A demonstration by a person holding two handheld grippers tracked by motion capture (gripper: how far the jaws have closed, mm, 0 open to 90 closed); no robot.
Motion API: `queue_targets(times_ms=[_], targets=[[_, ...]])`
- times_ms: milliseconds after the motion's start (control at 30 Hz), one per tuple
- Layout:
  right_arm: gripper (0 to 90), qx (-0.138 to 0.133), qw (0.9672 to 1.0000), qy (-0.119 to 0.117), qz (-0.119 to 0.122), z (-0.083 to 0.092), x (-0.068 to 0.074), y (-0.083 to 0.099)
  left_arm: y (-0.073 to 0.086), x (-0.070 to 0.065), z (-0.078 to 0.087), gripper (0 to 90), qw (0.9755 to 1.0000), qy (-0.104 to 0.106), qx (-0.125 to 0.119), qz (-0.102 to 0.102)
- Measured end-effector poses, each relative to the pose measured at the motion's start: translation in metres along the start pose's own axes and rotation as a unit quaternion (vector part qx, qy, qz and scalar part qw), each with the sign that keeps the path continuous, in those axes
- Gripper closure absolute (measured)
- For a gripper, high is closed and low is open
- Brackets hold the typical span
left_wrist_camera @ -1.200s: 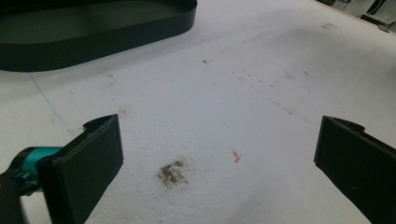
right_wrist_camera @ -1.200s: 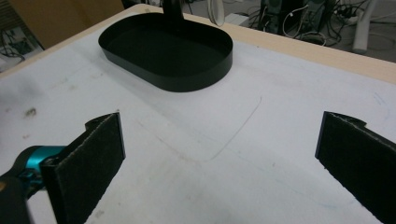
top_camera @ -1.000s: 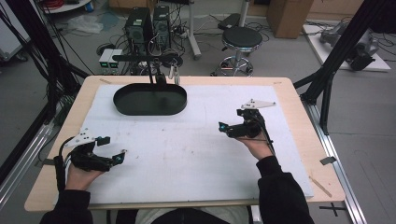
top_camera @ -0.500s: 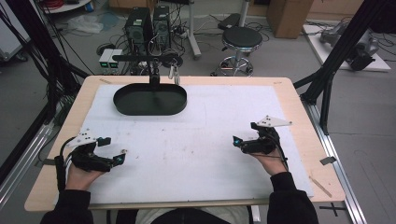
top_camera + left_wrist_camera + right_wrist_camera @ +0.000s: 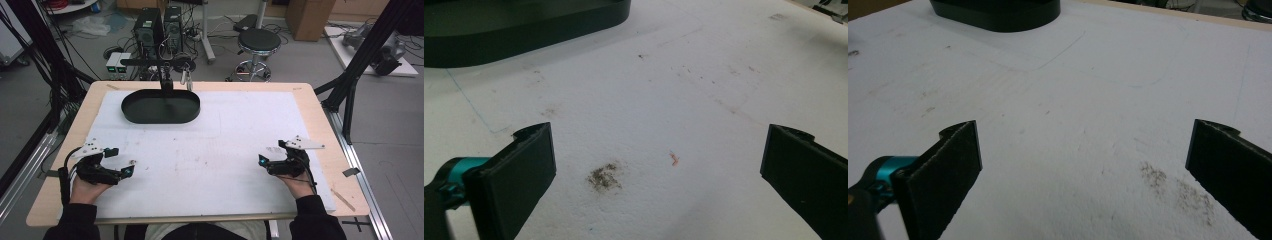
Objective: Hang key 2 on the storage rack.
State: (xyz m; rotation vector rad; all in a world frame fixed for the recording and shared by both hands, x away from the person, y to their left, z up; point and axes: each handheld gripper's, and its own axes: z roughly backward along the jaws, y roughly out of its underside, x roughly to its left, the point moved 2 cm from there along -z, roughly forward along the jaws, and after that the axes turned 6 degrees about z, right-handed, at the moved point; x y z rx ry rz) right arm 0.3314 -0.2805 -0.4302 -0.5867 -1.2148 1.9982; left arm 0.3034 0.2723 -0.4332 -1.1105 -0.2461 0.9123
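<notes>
A black oval tray stands at the back left of the white foam board that covers the table. My left gripper rests low over the board's front left, held by a hand in a black sleeve. In the left gripper view its gripper is open, with bare stained board between the fingers. My right gripper sits at the front right and points left. It is open too, nothing between its pads. The tray lies far ahead of it.
A black stand with a hanging clamp rises just behind the tray. The wooden table edge frames the board. Black frame struts stand at the right, and cables, computers and a stool are on the floor beyond.
My right gripper has drawn back toward the person and to the right, from mid-board to the front right. The left gripper has stayed in place.
</notes>
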Motion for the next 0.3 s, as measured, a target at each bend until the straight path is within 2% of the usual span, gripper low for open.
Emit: queue_targets(times_ms=[200, 300], targets=[[0.7, -0.004, 0.9998, 0.017, -0.004, 0.015, -0.003, 0.016, 0.001, -0.001, -0.001, 1.7, 1.0, -0.001, 0.004, 0.001], [0.7, -0.007, 0.9996, 0.025, -0.014, 0.019, -0.005, 0.02, 0.001, -0.001, -0.003, 1.7, 1.0, 0.001, 0.007, -0.003]])
